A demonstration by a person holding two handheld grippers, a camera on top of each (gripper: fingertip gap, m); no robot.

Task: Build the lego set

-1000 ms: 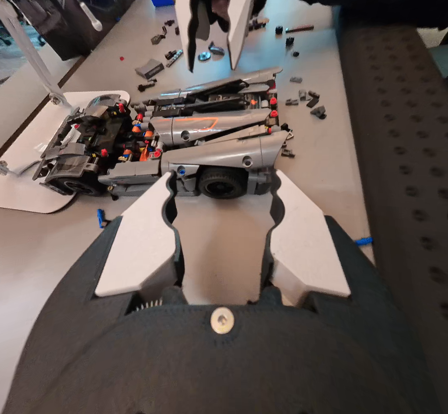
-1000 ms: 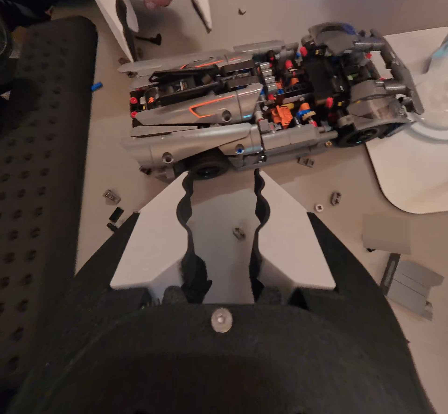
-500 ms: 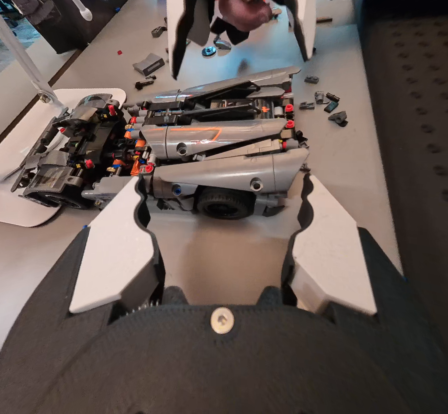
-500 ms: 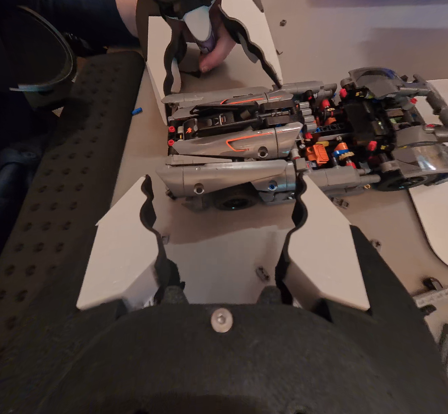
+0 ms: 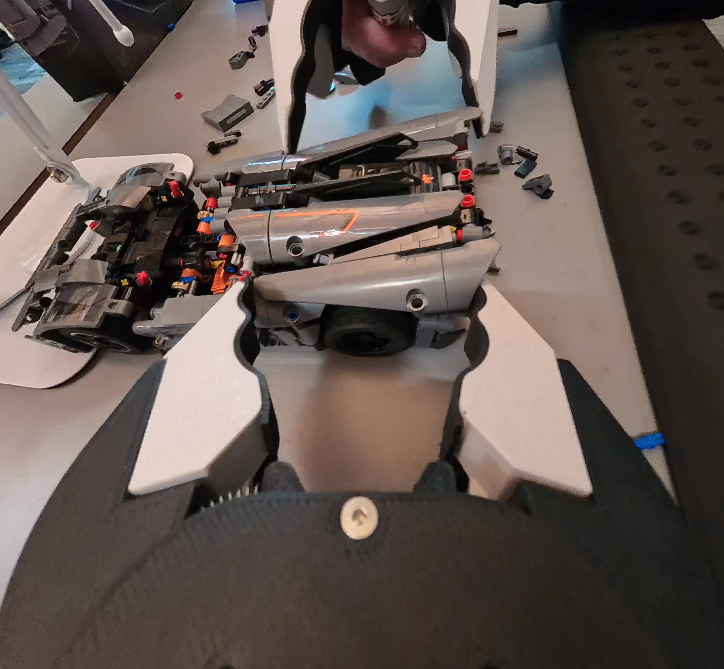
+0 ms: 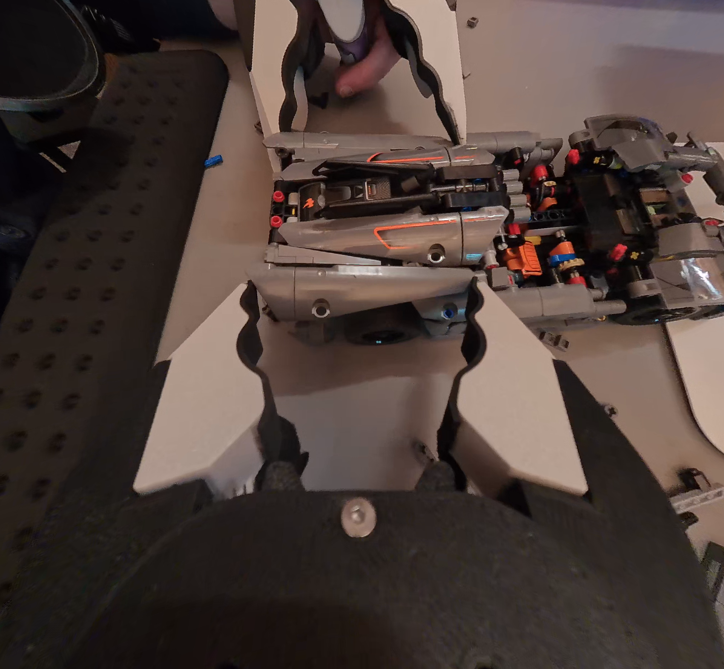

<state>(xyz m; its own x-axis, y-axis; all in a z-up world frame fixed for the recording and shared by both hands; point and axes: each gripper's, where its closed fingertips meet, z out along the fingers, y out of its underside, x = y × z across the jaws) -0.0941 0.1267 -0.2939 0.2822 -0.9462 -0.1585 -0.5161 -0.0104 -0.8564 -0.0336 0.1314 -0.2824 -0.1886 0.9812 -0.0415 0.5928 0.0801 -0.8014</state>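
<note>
Fingers of the left gripper (image 5: 360, 297) are spread wide and hold nothing, their tips straddling the near flank of the lego car (image 5: 313, 242) around its black front wheel (image 5: 368, 331). Opposite, the right gripper (image 6: 360, 297) is just as wide and empty, bracketing the other flank. Both seem set to clamp the nose section from two sides, probably to steady or lift it. Grey wedge panels with orange striping cover the part between the fingers; beyond the tips, an open mid-section shows red, orange and blue pins, and the far end rests on a white board (image 5: 35, 360).
</note>
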